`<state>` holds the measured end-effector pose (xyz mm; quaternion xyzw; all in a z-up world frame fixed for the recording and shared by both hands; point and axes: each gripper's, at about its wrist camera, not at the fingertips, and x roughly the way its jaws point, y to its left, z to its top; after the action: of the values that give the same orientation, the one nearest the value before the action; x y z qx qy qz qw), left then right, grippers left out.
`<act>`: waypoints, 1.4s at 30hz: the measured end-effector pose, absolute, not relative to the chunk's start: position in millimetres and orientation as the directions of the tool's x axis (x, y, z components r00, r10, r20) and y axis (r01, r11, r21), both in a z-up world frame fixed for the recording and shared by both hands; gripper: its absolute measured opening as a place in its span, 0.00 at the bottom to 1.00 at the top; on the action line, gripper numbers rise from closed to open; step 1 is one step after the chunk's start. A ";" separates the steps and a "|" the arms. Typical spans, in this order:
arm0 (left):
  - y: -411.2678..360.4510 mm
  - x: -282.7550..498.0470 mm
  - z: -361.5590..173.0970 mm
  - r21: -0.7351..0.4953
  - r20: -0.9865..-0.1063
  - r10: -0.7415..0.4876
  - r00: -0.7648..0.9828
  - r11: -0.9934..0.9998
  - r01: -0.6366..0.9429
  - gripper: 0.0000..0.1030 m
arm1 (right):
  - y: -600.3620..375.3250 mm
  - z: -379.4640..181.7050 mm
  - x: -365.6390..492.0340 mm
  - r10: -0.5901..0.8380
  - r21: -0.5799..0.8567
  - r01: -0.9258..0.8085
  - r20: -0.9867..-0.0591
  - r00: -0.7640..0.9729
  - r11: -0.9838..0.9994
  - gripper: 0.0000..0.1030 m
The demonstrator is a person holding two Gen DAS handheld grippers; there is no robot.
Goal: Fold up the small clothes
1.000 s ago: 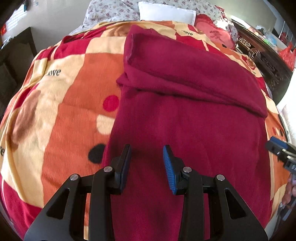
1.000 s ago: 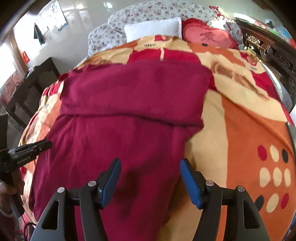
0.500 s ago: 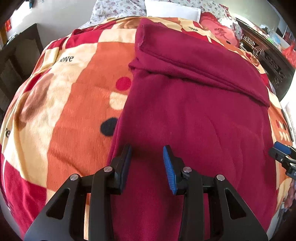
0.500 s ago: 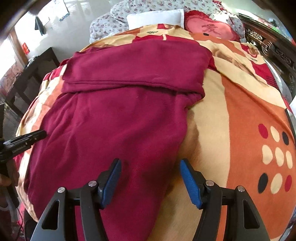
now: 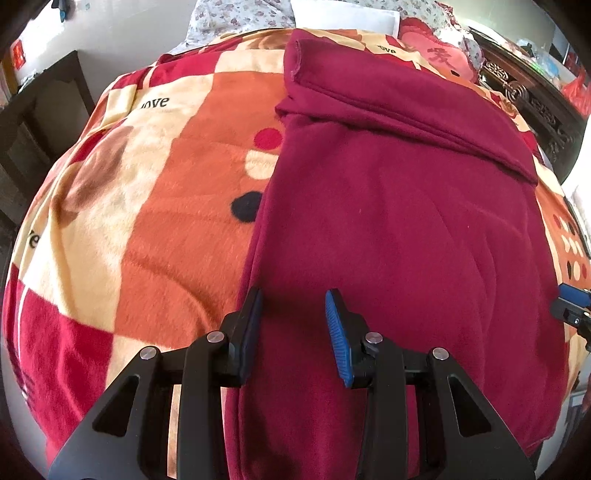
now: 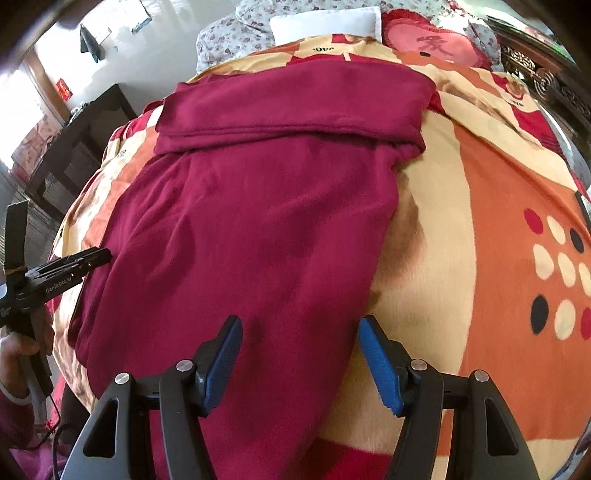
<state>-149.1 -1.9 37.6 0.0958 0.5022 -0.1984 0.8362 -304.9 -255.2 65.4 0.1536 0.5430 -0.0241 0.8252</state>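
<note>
The maroon garment [image 5: 399, 229] lies spread flat on the bed, on top of an orange, cream and red patterned blanket [image 5: 155, 206], and we see it from both of its near corners. Closest to us in the left wrist view, our left hand-held gripper [image 5: 293, 306] hovers over the garment's near left edge, its fingers parted with cloth showing between them and nothing gripped. In the right wrist view our right hand-held gripper [image 6: 300, 334] sits just above the near right edge of the same garment [image 6: 258, 229], fingers spread wide; the left pad is over the cloth and the right pad is over the blanket [image 6: 480, 229] beside it. Each camera catches the other tool at the frame's side, and a hand [image 6: 18, 350] holds the left one.

Further out, the garment's far end is folded back toward us, forming a thicker band [image 6: 291, 107] with a straight hemmed edge running across its width. Beyond it lie a white pillow [image 6: 325, 22] and a red heart-shaped cushion [image 6: 432, 44] at the head of the bed. A dark wooden cabinet [image 6: 85, 125] stands off to the left.
</note>
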 end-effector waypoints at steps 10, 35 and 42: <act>4.3 -159.1 37.2 -0.031 -0.880 -0.230 0.416 0.901 0.432 0.34 | -245.2 59.1 -313.9 0.139 0.228 0.196 -0.913 0.382 0.954 0.61; 42.2 -175.5 35.9 -0.139 -0.904 -0.284 0.319 0.902 0.409 0.34 | -241.4 63.8 -344.8 0.132 0.194 0.156 -0.930 0.342 0.968 0.61; 63.7 -184.6 32.1 -0.245 -0.902 -0.357 0.242 0.886 0.394 0.34 | -246.9 61.8 -365.7 0.154 0.220 0.176 -0.932 0.329 0.959 0.62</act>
<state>-184.6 63.7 32.1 0.0165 0.5678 -0.2384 0.7877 -365.7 -246.9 61.8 0.1423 0.5790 -0.0069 0.8028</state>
